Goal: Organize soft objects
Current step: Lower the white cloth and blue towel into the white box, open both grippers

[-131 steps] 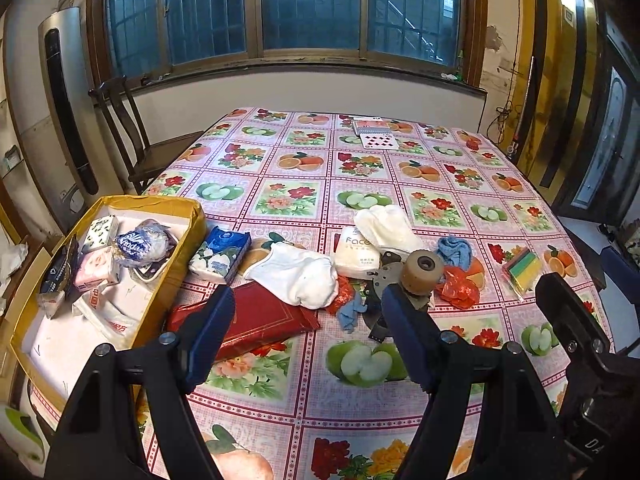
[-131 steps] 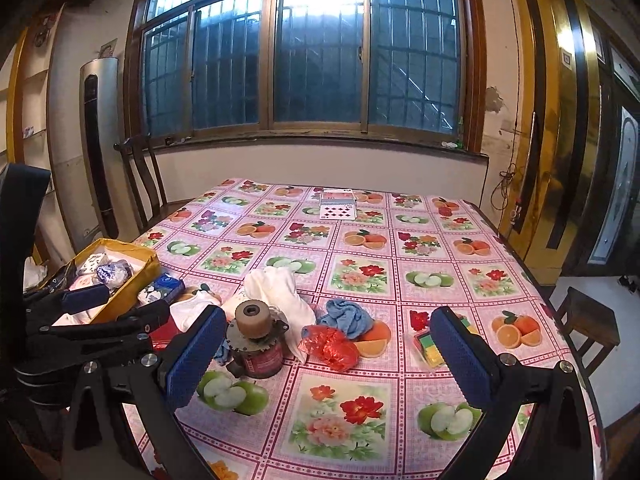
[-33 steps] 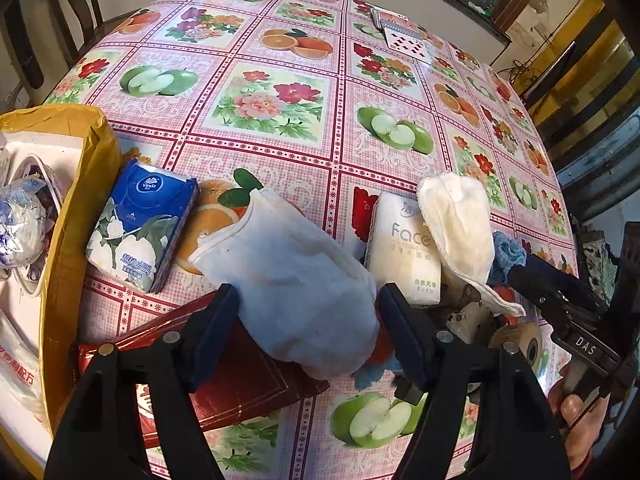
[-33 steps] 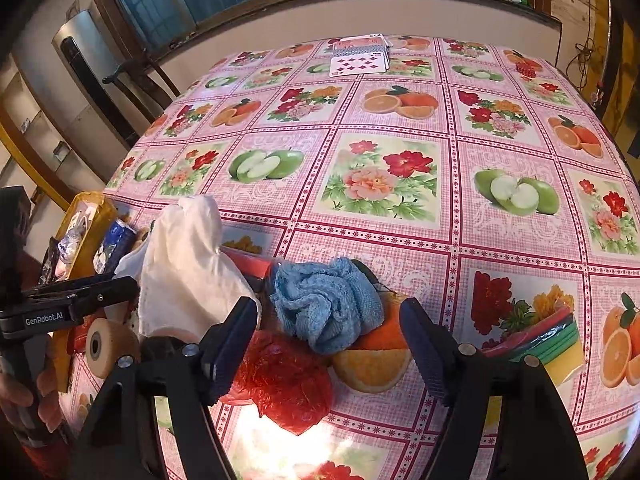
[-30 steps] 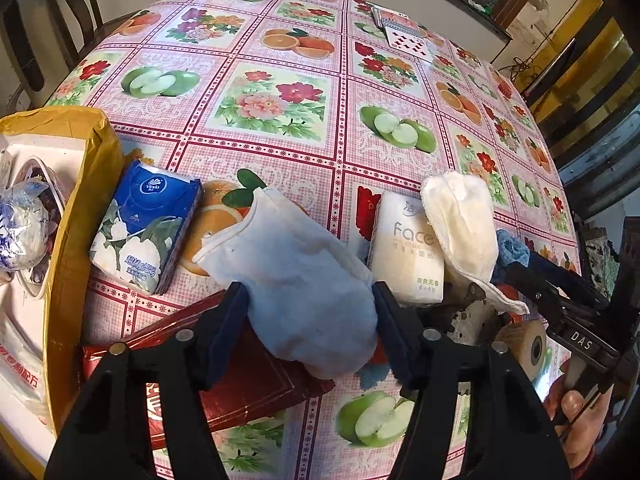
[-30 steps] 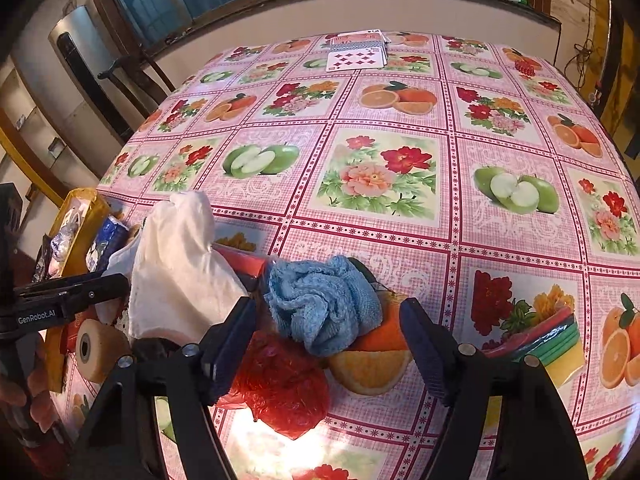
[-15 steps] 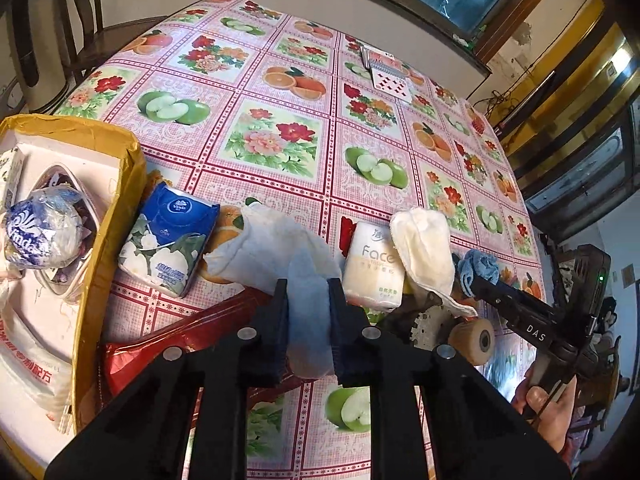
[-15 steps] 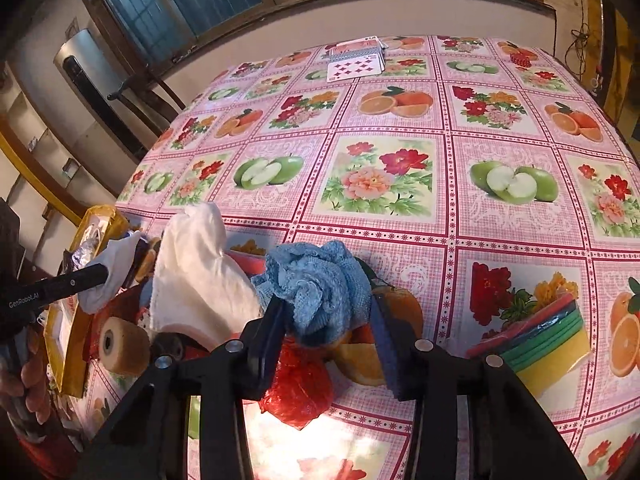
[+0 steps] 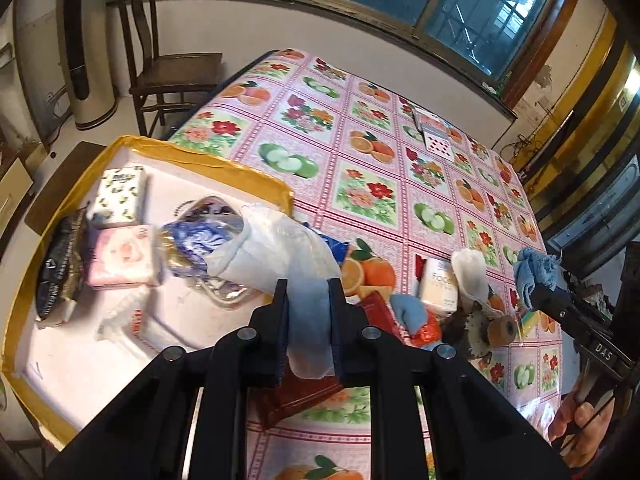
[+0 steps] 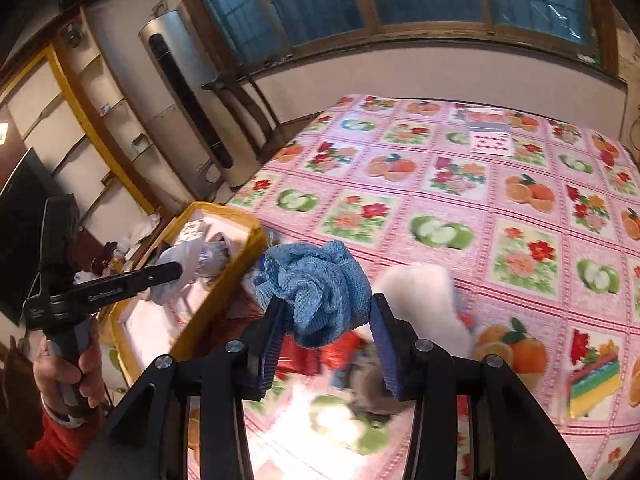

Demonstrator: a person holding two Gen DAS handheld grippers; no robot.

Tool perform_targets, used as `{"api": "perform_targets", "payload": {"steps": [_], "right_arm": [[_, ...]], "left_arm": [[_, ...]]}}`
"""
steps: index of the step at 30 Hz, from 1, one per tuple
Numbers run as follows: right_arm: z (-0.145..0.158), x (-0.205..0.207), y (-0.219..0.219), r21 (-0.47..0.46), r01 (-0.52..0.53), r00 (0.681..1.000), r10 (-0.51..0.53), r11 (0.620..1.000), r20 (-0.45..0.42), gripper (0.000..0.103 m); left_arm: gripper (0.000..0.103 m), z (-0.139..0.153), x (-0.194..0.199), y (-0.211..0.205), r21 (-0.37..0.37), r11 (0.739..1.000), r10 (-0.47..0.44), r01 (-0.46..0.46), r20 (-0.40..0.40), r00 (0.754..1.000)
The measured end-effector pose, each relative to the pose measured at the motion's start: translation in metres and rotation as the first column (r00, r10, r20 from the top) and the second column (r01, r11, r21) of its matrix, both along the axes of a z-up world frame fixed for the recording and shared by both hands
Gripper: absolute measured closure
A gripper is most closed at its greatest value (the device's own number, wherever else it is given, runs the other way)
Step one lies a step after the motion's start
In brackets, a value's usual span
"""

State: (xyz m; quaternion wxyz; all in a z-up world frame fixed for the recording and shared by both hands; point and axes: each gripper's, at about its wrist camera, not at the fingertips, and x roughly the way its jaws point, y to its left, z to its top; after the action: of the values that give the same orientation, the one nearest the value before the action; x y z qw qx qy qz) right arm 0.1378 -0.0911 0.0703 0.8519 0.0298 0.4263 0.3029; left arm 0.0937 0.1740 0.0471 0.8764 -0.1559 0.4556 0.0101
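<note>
The fruit-print tablecloth [image 9: 360, 152] fills the upper right; the yellow-rimmed box [image 9: 256, 170] sits left, crowded with tissue packs [image 9: 120, 192]. The left gripper [image 9: 308, 296] pinches a white cloth [image 9: 280, 256] lower centre above the box edge; the right gripper [image 10: 326, 316] clamps a blue towel [image 10: 316, 284] at centre frame.

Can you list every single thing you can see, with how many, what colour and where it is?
Box: 1, yellow rim, white inside, at the table's left edge.
Tissue packs: 2 in the box, white and pink; 1 cream by the pile.
Blue wrapped pack: 1, blue and white, in the box.
Black packet: 1, box's left side.
White cloth: 1, gripped over the box.
Blue towel: 1, gripped above the table.
White sock: 1, on the pile.
Tape roll: 1, brown, in the pile.
Red book: 1, near table edge.
Sponges: 1 stack, multicoloured, right.
Cards: some, far end.
Chair: 1, brown.
Left gripper: black, shut.
Right gripper: black, shut.
Hands: 2.
</note>
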Motion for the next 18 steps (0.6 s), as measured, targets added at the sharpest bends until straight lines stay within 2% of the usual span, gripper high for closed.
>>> {"api": "perform_targets", "payload": {"steps": [5,11,15,18], "right_arm": [[-0.014,-0.006,0.106,0.003,-0.152,0.987,0.152,0.988,-0.044,0.06],[-0.062,-0.017,0.21,-0.063,-0.267,0.958,0.257,0.962,-0.13,0.06],[-0.086,-0.019,0.246,-0.114,-0.266,0.958,0.249,0.957,-0.144,0.057],[-0.089,-0.018,0.245,-0.064,-0.261,0.954,0.247,0.963,-0.169,0.045]], "left_arm": [[0.088,-0.01,-0.024,0.043,0.03,0.996,0.085,-0.085,-0.004,0.996],[0.088,-0.034,-0.047,0.081,0.077,0.983,0.17,-0.167,-0.031,0.985],[0.087,-0.049,-0.053,0.098,0.122,0.968,0.227,-0.22,-0.044,0.973],[0.076,-0.058,-0.054,0.105,0.082,0.97,0.233,-0.227,-0.064,0.97]]}}
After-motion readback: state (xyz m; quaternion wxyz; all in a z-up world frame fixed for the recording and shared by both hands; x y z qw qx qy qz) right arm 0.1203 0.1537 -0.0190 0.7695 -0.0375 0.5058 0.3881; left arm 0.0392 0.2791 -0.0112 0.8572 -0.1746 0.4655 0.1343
